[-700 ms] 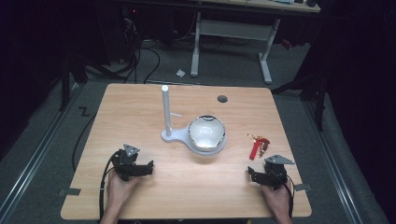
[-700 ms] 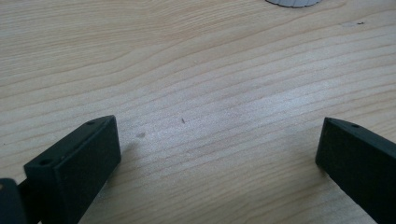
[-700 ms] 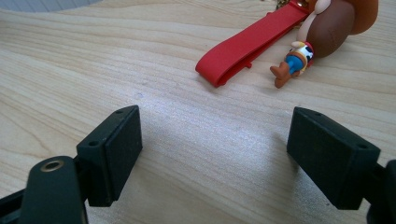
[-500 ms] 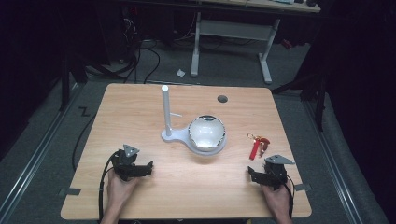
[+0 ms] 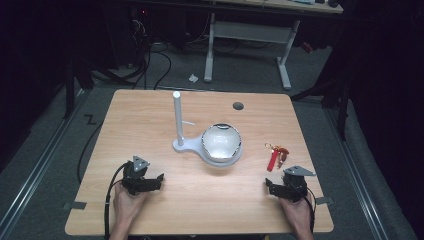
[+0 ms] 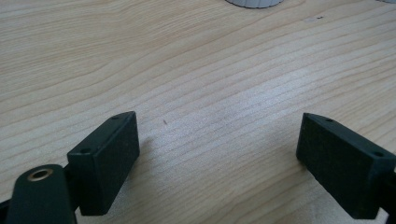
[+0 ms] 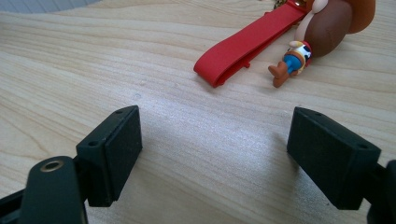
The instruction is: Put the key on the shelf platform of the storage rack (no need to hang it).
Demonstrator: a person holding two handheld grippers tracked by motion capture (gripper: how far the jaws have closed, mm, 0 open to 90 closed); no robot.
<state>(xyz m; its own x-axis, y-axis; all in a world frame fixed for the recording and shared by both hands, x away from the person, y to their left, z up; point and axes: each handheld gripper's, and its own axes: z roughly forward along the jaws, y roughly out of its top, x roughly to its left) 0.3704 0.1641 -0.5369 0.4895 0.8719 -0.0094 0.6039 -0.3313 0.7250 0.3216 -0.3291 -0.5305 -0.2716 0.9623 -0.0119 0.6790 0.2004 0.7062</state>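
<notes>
Left gripper (image 5: pixel 145 181) and right gripper (image 5: pixel 285 187): lower frame, unmoved since earlier, jaws wide apart, holding nothing. Red keychain (image 5: pixel 274 157), white stand (image 5: pixel 178 120): untouched, so nothing appears begun.

High view looks steeply down over the whole surface (image 5: pixel 150 115), while both gripper views skim low and close along it, the right one sharing what is probably the red keychain (image 7: pixel 247 44).

Dim workroom around a lit wooden table (image 5: pixel 150 115)

Grey carpeted floor (image 5: pixel 45 150) with black cables (image 5: pixel 150 65) trailing behind; a white-legged desk (image 5: pixel 250 37) stands beyond, and the surrounding dark perhaps hides equipment stands.
</notes>
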